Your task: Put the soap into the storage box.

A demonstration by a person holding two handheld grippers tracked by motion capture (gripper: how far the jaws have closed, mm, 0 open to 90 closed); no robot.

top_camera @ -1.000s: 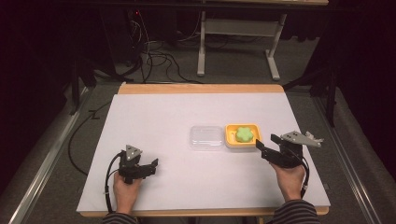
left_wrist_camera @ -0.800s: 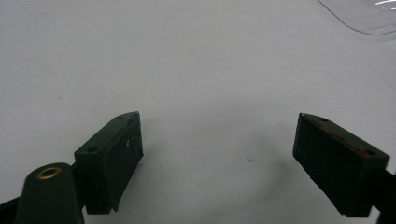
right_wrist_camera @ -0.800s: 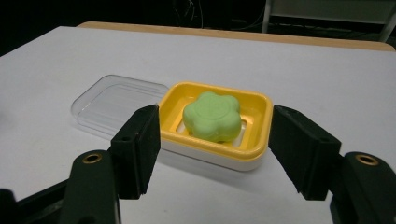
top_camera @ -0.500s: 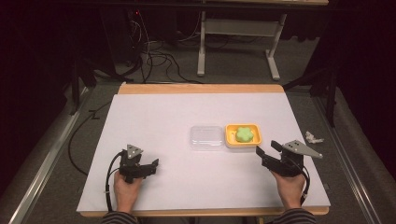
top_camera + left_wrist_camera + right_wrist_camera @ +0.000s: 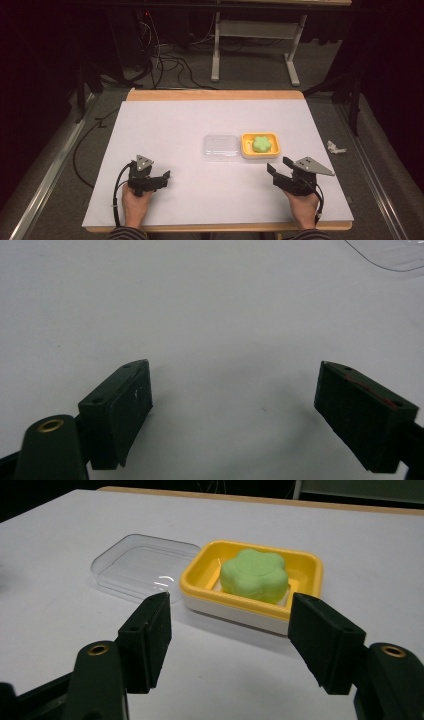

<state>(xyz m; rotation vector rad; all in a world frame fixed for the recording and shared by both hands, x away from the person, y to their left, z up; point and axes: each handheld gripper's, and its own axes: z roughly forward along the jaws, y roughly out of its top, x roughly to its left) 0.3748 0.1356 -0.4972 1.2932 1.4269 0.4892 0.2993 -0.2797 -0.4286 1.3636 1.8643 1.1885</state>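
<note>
Centrally, toward the right half of the table (image 5: 165, 150), the green flower-shaped soap (image 5: 254, 575) is sitting in the yellow soap dish (image 5: 305, 570), with the clear lid (image 5: 137, 562) lying just beside the dish on its left, touching or nearly so. I am holding my right gripper (image 5: 230, 630) near the dish on its near side, jaws spread wide and pinching nothing, and its view is framing the soap between them. My left gripper (image 5: 159, 179) is resting low over the bare table near the left front, well apart from the dish, jaws likewise spread and empty; a corner of the lid is showing at the far right of its view. A crumpled scrap (image 5: 336, 147) is lying on the floor to the right of the table.

Judging from this layout, I am lining up on the dish. To do the step well, I am keeping the jaws wider than the soap, squaring them to its sides, and coming in level so a jaw is not catching the yellow rim or nudging the lid.
</note>
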